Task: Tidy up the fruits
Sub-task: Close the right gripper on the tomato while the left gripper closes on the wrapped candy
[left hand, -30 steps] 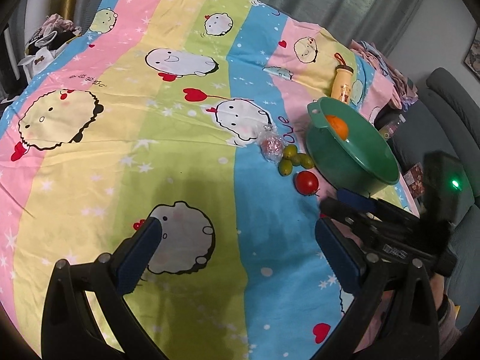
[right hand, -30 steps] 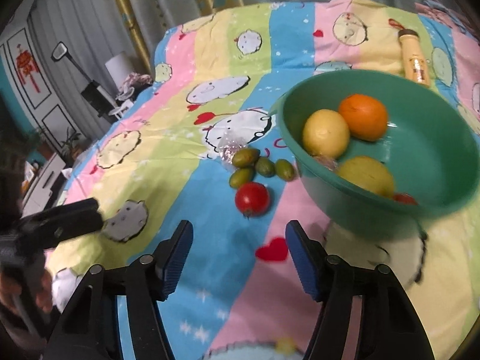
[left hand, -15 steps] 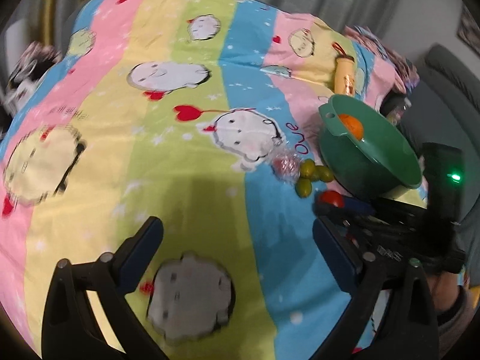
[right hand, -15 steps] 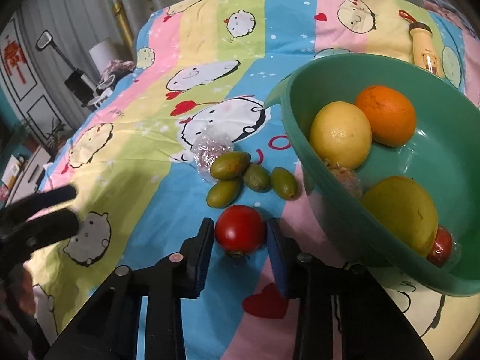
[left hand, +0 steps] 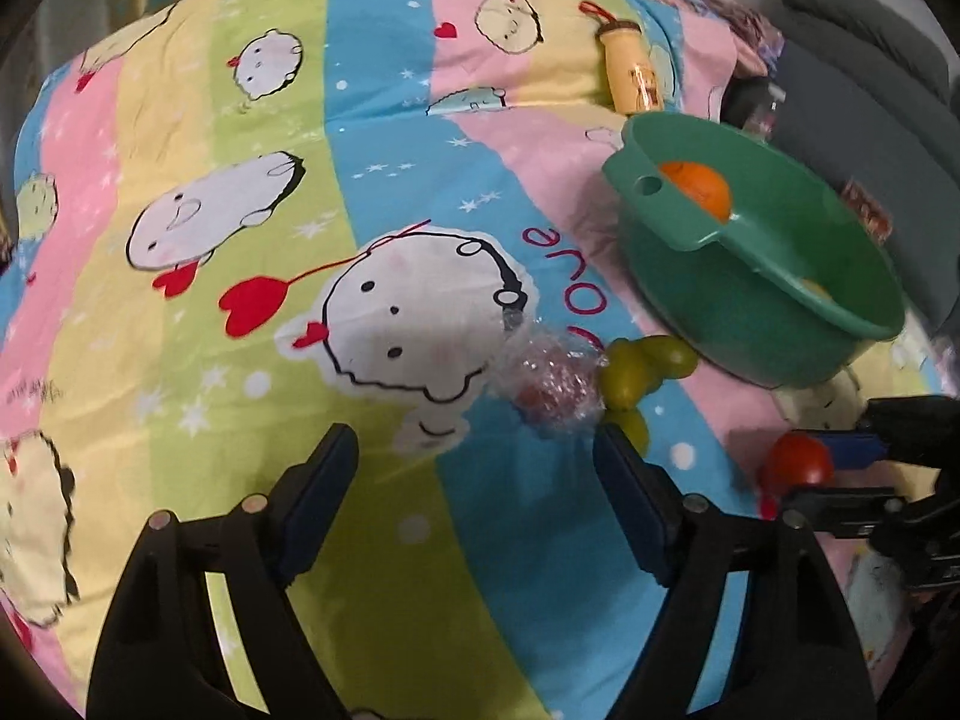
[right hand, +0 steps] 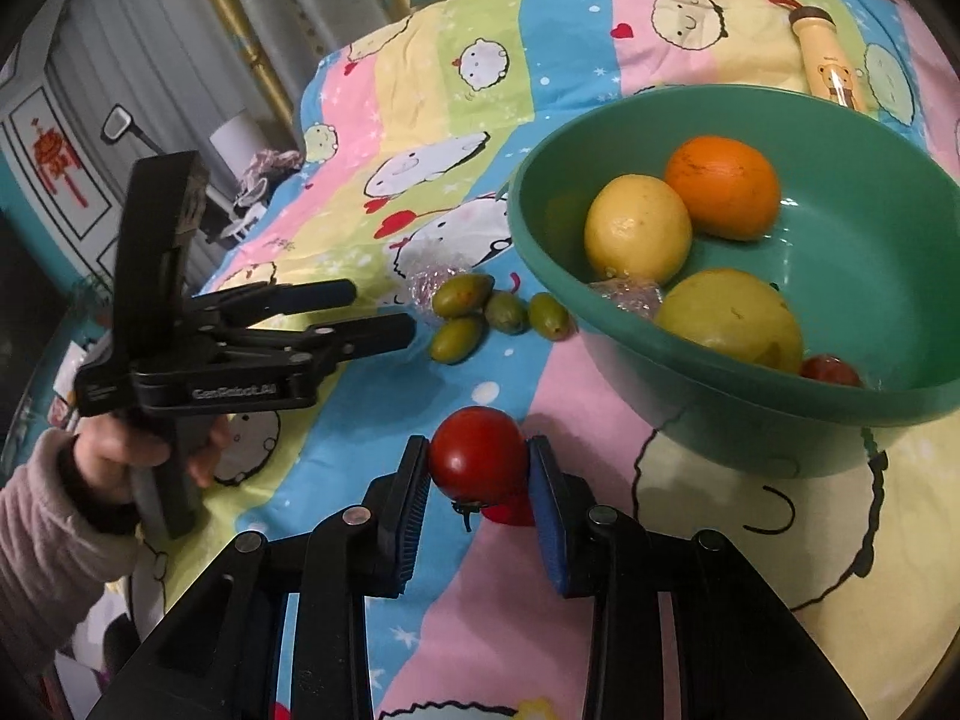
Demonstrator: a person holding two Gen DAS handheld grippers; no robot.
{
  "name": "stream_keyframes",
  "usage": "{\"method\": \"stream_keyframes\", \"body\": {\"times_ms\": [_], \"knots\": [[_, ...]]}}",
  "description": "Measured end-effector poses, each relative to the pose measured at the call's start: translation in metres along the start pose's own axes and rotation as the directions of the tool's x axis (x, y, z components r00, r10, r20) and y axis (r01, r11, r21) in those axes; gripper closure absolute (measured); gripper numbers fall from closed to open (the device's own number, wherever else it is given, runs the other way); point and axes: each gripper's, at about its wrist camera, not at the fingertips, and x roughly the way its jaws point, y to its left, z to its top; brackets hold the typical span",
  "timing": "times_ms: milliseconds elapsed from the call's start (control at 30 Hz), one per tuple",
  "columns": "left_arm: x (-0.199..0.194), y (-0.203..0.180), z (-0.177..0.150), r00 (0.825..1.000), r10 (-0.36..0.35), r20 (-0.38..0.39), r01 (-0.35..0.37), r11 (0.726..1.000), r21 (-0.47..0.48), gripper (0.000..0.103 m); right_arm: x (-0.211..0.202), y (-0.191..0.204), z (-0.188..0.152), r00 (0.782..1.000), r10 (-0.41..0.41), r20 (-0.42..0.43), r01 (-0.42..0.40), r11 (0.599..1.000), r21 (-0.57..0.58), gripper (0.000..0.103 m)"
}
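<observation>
right gripper (right hand: 480,483) clamped on the tomato (right hand: 478,456), pads on both sides, just in front of the bowl (right hand: 798,414), presumably for a short carry over the rim. bowl already loaded with an orange (right hand: 723,186), two yellow fruits and a wrapped one, so likely the collecting spot. left gripper (left hand: 474,498) partly open, jaws just been narrowing, nothing between them; aimed at the wrapped fruit (left hand: 549,387) and the olives (right hand: 498,315) (four, clustered on the bedspread (left hand: 384,138) beside the bowl), probably next in line. bottle (right hand: 831,57) lying beyond, no part of this.
</observation>
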Motion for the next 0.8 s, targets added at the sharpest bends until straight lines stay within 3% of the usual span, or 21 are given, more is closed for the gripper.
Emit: {"method": "stream_keyframes", "body": {"times_ms": [267,333,633,800], "knots": [[0.02,-0.011,0.012,1.0,-0.023,-0.014,0.024,0.998,0.062,0.023,-0.003,-0.006,-0.003,0.999,0.031,0.01,-0.032,0.999,0.036,0.068],[0.023,-0.013,0.014,1.0,-0.026,-0.017,0.027,0.998,0.06,0.038,-0.005,-0.007,-0.004,0.999,0.036,0.014,-0.037,0.998,0.041,0.068],[0.02,-0.023,0.014,0.999,-0.038,0.005,0.038,0.999,0.035,0.068,-0.009,-0.007,-0.005,0.999,0.043,0.028,-0.045,0.998,0.044,0.068],[0.016,-0.022,0.011,1.0,-0.027,0.008,0.027,1.0,-0.013,0.072,-0.01,-0.006,-0.007,0.998,0.053,0.028,-0.054,0.997,0.049,0.068]]}}
